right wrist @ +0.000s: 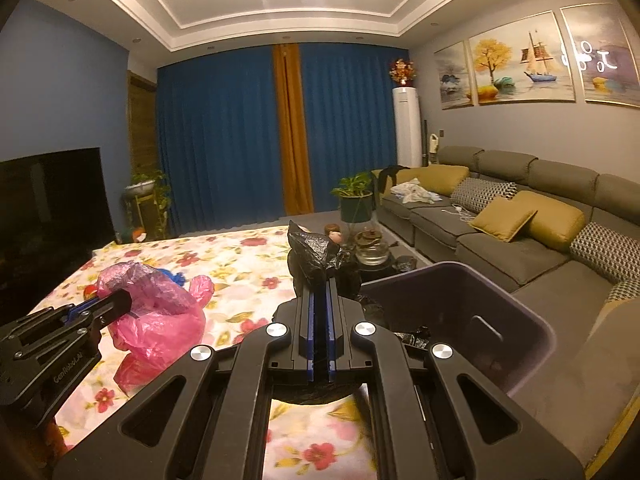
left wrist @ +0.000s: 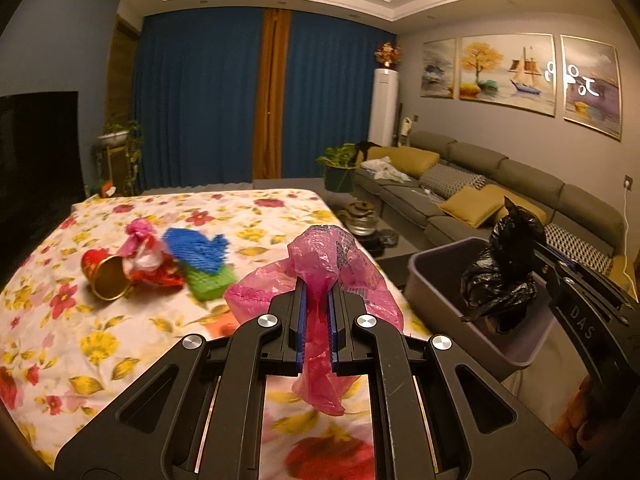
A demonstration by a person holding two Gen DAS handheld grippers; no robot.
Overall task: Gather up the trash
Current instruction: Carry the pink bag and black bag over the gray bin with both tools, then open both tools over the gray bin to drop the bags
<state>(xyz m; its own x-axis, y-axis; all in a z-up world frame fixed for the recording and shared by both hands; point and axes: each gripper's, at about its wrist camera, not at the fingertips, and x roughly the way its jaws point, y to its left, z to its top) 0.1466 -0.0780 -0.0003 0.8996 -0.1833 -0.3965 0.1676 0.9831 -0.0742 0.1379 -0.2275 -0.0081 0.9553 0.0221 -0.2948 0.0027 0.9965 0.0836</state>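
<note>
The left hand-held gripper [left wrist: 318,292] has its blue pads closed tight on a pink plastic bag [left wrist: 320,264], which bunches up above the fingers and trails a strip down between them; it hangs over the near right part of a desk covered with a floral cloth [left wrist: 120,320]. In the right wrist view the same pink plastic bag [right wrist: 160,316] puffs out just left of the grey bin [right wrist: 480,300]. The right hand-held gripper [right wrist: 319,300] is likewise nearly closed, clamped on a crumpled black trash bag [right wrist: 316,256] that sticks up beyond its fingertips, beside the bin's near left rim. From the left wrist view that black trash bag [left wrist: 504,264] is over the open grey bin [left wrist: 440,268], which sits just off the desk's right edge. Well left of the bin, farther across the cloth, lies a loose cluster: a red and gold cup [left wrist: 106,276] on its side, a small pink and white wrapper [left wrist: 142,248] against it, a blue knitted piece [left wrist: 198,250] and a green piece [left wrist: 210,280] touching underneath it. Beyond the bin runs a grey sofa [right wrist: 500,236] with yellow cushions.
</note>
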